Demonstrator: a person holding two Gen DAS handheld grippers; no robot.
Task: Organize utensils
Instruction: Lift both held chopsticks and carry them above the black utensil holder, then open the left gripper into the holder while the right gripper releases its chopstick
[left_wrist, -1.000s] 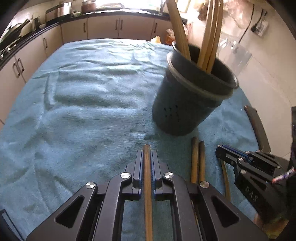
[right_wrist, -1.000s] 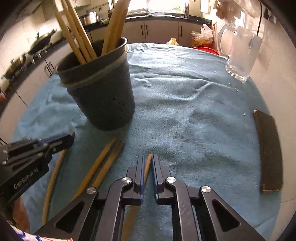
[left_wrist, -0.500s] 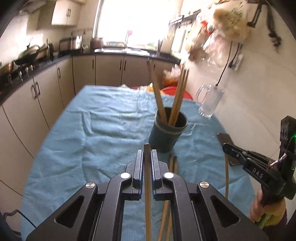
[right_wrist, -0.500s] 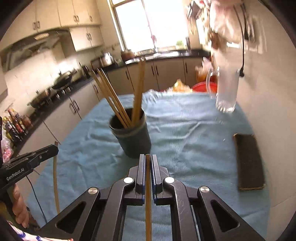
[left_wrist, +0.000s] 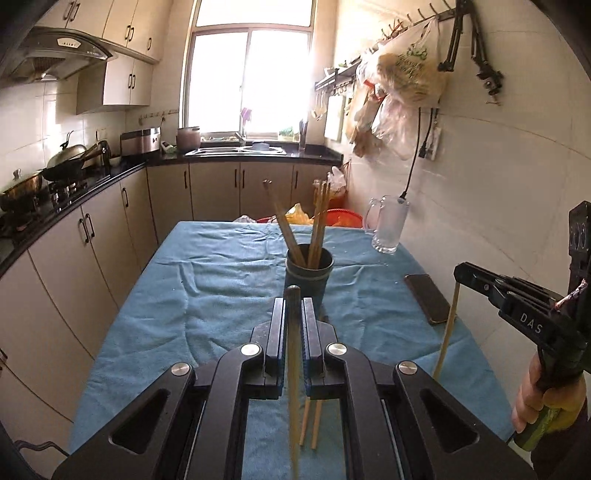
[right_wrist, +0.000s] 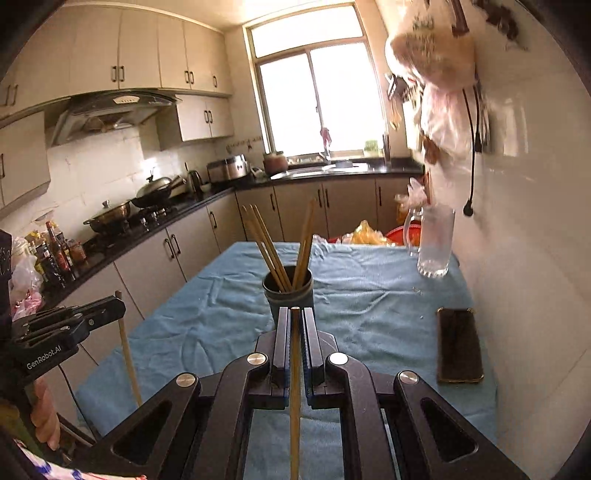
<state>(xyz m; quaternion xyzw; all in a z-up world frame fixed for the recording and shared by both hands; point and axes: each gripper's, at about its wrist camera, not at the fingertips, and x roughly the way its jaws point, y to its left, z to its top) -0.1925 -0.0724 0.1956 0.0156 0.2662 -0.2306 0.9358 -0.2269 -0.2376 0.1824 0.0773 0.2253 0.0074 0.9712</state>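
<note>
Here, the left gripper (left_wrist: 293, 325) is clamping a wooden chopstick (left_wrist: 293, 373) between its narrow jaws; the stick's long axis is running upright, its blunt top poking just above the fingertips and its thin end hanging down out of view. The right gripper (right_wrist: 294, 332) is pinching a second chopstick (right_wrist: 294, 387) the same way, top end up, shaft dropping straight below the jaws. In the left wrist view the right gripper (left_wrist: 460, 271) is showing at the table's right edge with its stick dangling vertically over the blue cloth (left_wrist: 221, 295). A dark utensil cup (left_wrist: 309, 273) is standing upright near the middle of the table, with several chopsticks in it leaning outward, tips down inside. Two more chopsticks (left_wrist: 310, 424) are lying side by side on the cloth toward the near edge, pointing roughly at the cup. A glass mug (left_wrist: 388, 229) is standing at the far right corner, and a dark phone (left_wrist: 430, 299) is lying along the right edge.
</note>
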